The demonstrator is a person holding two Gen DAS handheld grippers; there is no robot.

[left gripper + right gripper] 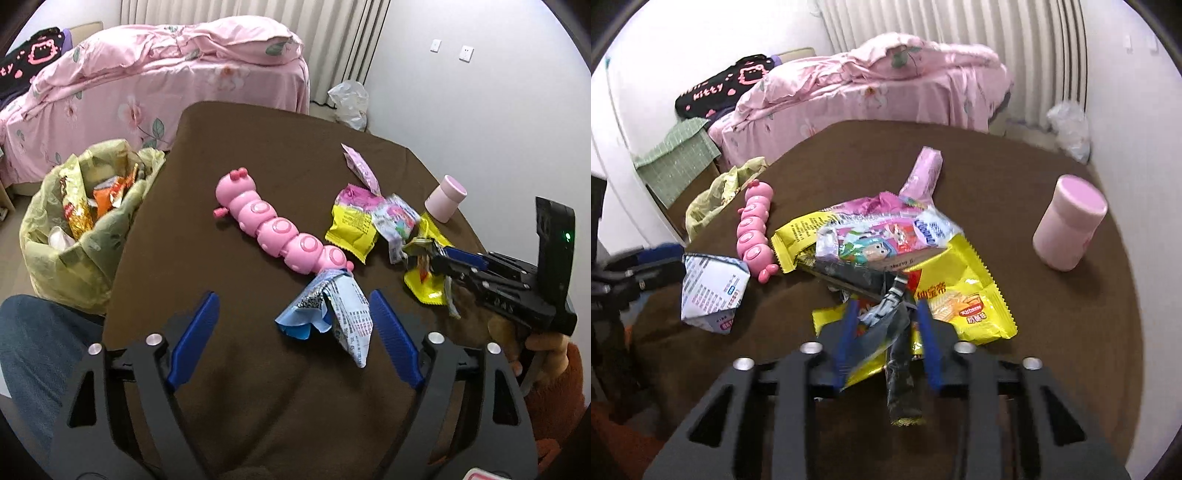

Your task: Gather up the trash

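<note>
My left gripper (291,306) is open and empty above the brown table, with a crumpled blue-and-white wrapper (332,317) lying between its fingers, nearer the right one. My right gripper (886,314) is shut on a crumpled dark and yellow wrapper (886,332); it shows in the left wrist view (424,258) too. Beside it lie a big yellow wrapper (960,291), a yellow and pink wrapper (352,221), a clear cartoon wrapper (871,243) and a pink sachet (360,168). A trash bag (74,229) with several wrappers in it stands at the table's left edge.
A pink caterpillar toy (280,229) lies mid-table and a pink cylindrical jar (1069,227) stands at the right. A bed with pink bedding (166,81) lies behind the table. A white plastic bag (349,103) sits on the floor by the wall.
</note>
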